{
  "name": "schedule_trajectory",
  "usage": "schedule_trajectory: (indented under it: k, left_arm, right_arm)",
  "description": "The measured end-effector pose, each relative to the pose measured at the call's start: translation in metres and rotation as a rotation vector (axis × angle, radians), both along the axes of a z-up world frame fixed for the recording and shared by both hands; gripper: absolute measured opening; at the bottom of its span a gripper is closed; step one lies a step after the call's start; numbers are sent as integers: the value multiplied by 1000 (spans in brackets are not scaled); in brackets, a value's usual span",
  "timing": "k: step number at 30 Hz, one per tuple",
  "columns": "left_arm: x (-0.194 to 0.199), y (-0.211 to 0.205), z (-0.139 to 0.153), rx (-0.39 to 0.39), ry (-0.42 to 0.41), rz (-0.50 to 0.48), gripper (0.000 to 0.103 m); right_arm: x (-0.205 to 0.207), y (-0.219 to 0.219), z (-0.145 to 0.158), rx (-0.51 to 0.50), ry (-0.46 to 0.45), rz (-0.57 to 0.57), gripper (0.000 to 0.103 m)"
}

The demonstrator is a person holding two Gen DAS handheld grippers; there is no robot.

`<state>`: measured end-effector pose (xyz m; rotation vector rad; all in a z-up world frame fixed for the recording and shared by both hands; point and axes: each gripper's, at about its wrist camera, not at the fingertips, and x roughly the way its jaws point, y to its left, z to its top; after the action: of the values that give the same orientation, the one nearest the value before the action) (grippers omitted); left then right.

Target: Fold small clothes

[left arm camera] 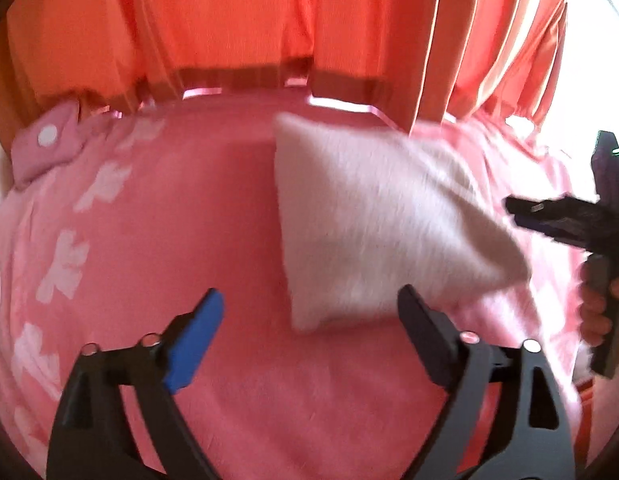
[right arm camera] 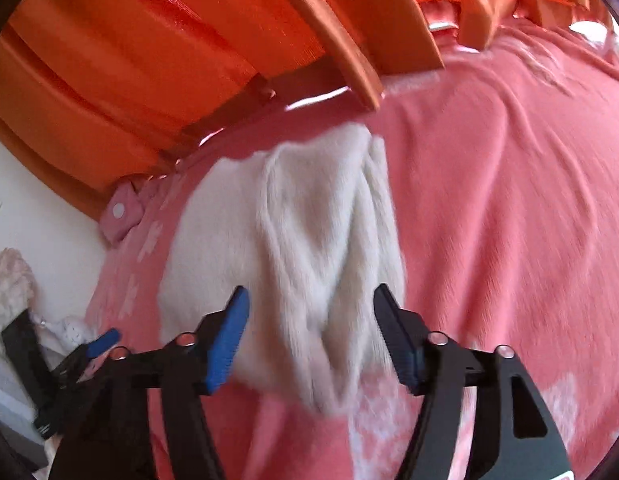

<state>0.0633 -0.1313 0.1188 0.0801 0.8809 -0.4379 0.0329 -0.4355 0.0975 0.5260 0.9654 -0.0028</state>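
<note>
- On the pink bed cover [left arm camera: 237, 208], printed with pale flower shapes, lies a white fuzzy garment [left arm camera: 373, 224], folded into a rough triangle.
- From the left wrist view, the left gripper [left arm camera: 309, 332] has its fingers spread wide and holds nothing; the garment's lower corner sits between the blue pad and the black finger [left arm camera: 425, 340], nearer the black one, and whether it touches is unclear.
- The right gripper [left arm camera: 549, 216] shows at the right edge of that view, beside the garment's right tip, blurred.
- From the right wrist view, the right gripper [right arm camera: 311, 336] also has its fingers spread apart, with the white garment [right arm camera: 301, 240] directly ahead and between them; its near folded edge hangs below the fingertips. No pinch is visible.
- Behind the bed hang orange curtains [left arm camera: 229, 16].
- A pink pouch with a white button [left arm camera: 45, 140] lies at the far left corner of the bed.
</note>
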Motion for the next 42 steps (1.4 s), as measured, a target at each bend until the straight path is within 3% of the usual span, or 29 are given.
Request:
schedule_trajectory:
  k: [3,4,5,6,8,10,12,14,15,19,24,27,29,31,34,36,38,40,42]
  left_arm:
    - [16,-19,1,10,-11,10,89]
    - [24,-26,-2,19,1,19,89]
    - [29,-28,-5,21,11,21,89]
    - [34,-32,-8,23,22,25,89]
    - [39,-36,-10,24,21,29,89]
    - [42,-40,-16,41,13,28,89]
    - [43,-44,-25,50,27,27,89]
    - [49,-47,-37,56,66,31,89]
    - [52,-48,-44,50,92,29,90]
    - [50,-47,-52,52,102,42,90]
    - [46,-46,-49,62,98,46,90]
    - [42,-46,-48,72,98,49,90]
    - [39,-48,-48,75,103,51,90]
    - [37,-49,-48,86,105,48,90]
    - [30,-47,-45,98,102,33,90]
    - [28,-40,-39,65,97,20,92]
    - [32,-29,-34,-28,120,14,95]
    - [42,-19,-34,-125,168,25,95]
    - [56,-11,-39,-212,233,57,95]
  right_arm:
    - [52,5,-34,-39,100,-5,69]
    - [59,9,-37,-56,104,5,54]
    - [66,12,-33,-53,89,27,23]
    - [68,12,-24,-50,63,33,15]
    - [60,12,19,-33,-108,51,12]
    - [51,8,35,-53,-183,46,11]
    - [58,-2,10,-75,-102,18,11]
    - [73,-12,-54,-106,98,17,10]
    - [69,-16,-56,-79,57,6,10]
    - [40,-18,-21,-40,7,-29,22]
    - [-11,1,6,-58,-29,28,22]
    - [-24,24,-9,-185,63,84,22]
    - [-21,23,-42,-191,171,113,22]
    - [-25,18,-43,-175,159,92,22]
    - [-31,14,-19,-153,128,68,26]
    - [-34,10,-4,-153,80,49,35]
    - [-37,-1,4,-145,32,-6,69]
    - [-36,-13,1,-109,21,-48,72]
    - [-28,-28,-14,-6,50,-76,72]
